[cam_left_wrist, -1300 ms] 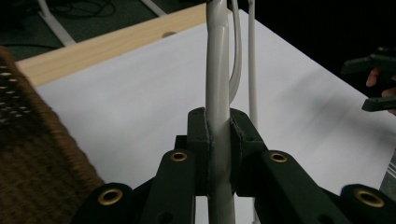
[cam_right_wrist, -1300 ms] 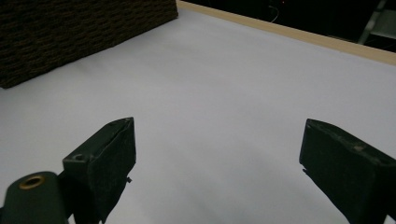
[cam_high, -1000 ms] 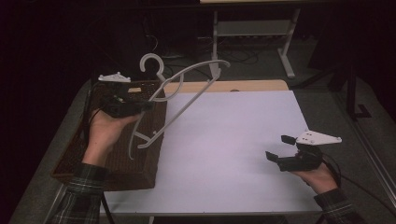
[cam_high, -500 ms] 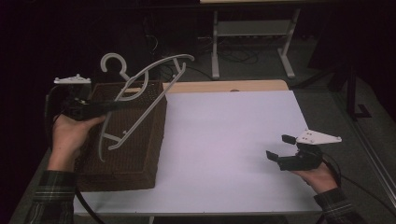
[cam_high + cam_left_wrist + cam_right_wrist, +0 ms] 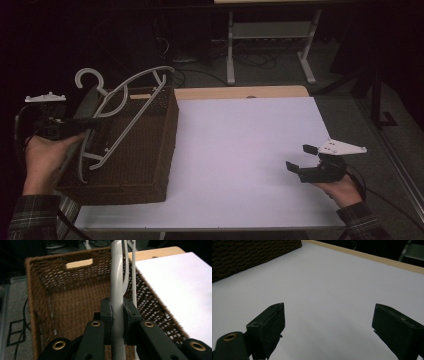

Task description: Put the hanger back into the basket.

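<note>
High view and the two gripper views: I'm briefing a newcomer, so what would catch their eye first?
Most striking is the white hanger, clamped in the left tongs and held over the open brown wicker basket at the table's left end. Next comes the bare white table top. The right tongs wait open and empty just above it at the near right.

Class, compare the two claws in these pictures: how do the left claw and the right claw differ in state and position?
The left claw is shut on the white coat hanger; the right claw stands open with nothing between its jaws. The left claw is held over the brown wicker basket; the right claw sits low over the white table, apart from the basket. Both are black, two-jawed and hand-held.
</note>
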The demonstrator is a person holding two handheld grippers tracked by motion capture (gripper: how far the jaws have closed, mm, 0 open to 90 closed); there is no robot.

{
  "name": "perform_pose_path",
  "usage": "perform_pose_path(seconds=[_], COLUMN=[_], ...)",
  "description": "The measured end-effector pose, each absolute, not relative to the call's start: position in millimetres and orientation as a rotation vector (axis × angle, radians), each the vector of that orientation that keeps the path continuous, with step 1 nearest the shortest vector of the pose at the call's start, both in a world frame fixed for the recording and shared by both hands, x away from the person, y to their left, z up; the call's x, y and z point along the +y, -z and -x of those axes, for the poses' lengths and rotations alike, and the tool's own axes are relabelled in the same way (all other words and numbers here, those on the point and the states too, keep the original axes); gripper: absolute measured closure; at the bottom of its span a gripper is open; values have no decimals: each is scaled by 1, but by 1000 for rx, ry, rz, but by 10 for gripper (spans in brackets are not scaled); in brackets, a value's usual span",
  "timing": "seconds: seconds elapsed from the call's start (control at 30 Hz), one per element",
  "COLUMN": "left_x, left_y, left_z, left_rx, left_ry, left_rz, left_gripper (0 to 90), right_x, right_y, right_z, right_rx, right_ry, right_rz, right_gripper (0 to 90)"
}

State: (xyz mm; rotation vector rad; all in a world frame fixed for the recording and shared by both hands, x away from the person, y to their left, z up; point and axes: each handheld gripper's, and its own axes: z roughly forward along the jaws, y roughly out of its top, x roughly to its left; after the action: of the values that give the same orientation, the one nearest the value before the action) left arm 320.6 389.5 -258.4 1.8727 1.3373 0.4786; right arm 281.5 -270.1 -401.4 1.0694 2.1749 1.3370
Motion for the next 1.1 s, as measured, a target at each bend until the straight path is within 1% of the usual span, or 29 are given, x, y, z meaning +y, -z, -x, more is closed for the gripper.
perform_pose_path(seconds=[0.23, 0.37, 0.57, 0.8, 1.1], left_x=[405, 405, 407, 406, 407], left_y=[275, 285, 296, 312, 308], left_z=[-321, -324, -327, -334, -338], left_rx=[1383, 1399, 1398, 1412, 1397], left_ry=[-478, -471, -469, -471, -515], left_rz=[-1875, -1902, -1884, -1922, -1943], left_gripper=[809, 809, 810, 809, 811], right_x=[-269, -269, -270, -270, -269], right_y=[402, 402, 402, 402, 402], right_z=[-282, -282, -282, -282, -282], right_rx=[2181, 2179, 2179, 2176, 2179], right_ry=[-1325, -1325, -1324, -1327, -1323], right_rz=[-1068, -1067, -1066, -1068, -1066], right_gripper=[107, 107, 107, 108, 108])
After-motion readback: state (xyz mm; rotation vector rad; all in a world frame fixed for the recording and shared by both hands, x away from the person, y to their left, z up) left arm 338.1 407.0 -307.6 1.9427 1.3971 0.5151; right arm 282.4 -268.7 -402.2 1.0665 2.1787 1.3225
